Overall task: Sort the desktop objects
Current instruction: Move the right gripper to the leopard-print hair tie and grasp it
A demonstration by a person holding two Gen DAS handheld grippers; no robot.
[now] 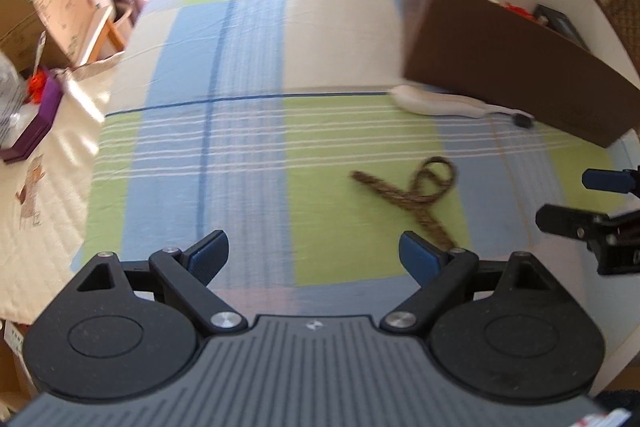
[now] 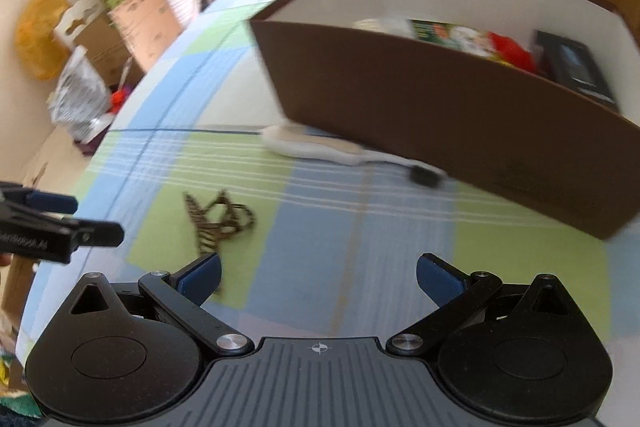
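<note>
A checked cloth (image 1: 248,131) in green, blue and cream covers the worktop. A twisted brown rope (image 1: 420,195) lies looped on it; a white, smooth-handled brush (image 1: 436,103) rests against a brown box (image 2: 460,131) with white walls inside, holding packets and a dark case. Left gripper (image 1: 314,255) and right gripper (image 2: 318,277) hover with jaws wide apart, empty.

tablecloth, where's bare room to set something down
Free: the wide stretch of tablecloth left of the brown box, and the strip between the rope and the left gripper. Crowded: along the box's front wall, where the white brush lies.
</note>
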